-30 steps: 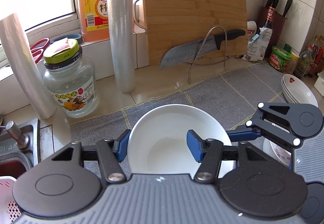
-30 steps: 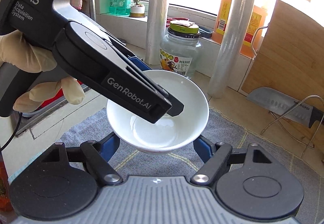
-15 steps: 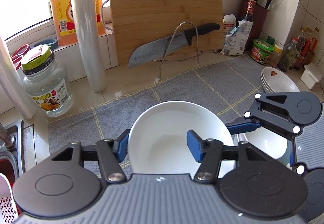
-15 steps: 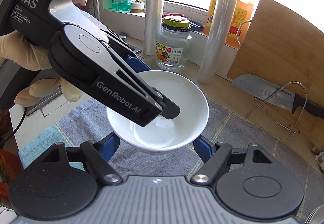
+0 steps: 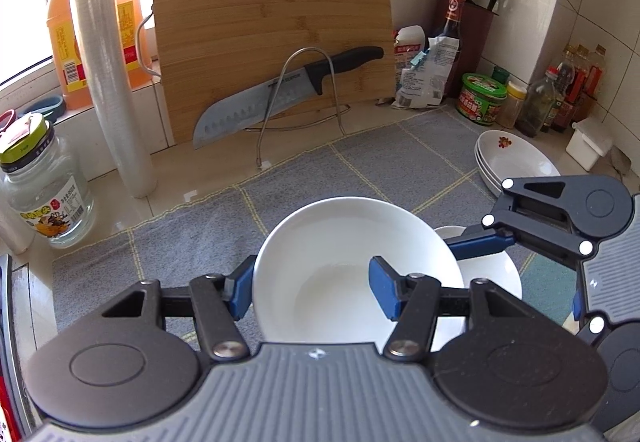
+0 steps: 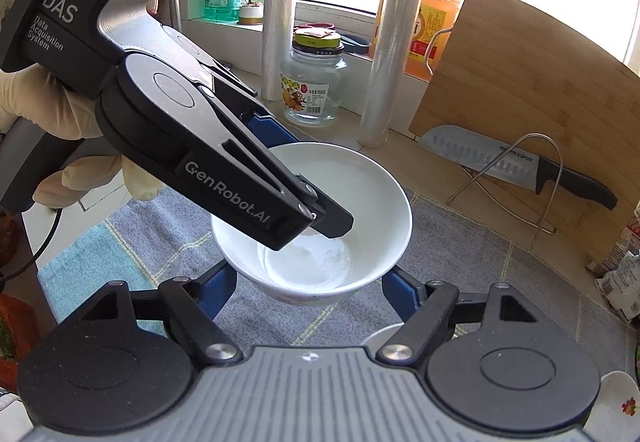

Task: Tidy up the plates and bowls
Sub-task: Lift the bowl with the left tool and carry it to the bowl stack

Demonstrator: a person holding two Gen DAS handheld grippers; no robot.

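A plain white bowl hangs above the grey mat. My left gripper is shut on its near rim, one blue pad outside the wall and one inside. In the right wrist view the left gripper reaches in from the upper left, held by a gloved hand. My right gripper straddles the bowl low down, and both pads appear to press on its lower wall. One of its blue fingers shows at the bowl's right side. A second white bowl sits on the mat just beneath.
A stack of flower-print plates lies at the mat's right end. A cutting board and a knife on a wire rack stand behind. A glass jar, film rolls and oil jugs line the left; bottles and a knife block fill the right corner.
Both grippers have carried the bowl to the right along the counter. The jar and jugs slid left in view, and the second bowl and the plates came closer.
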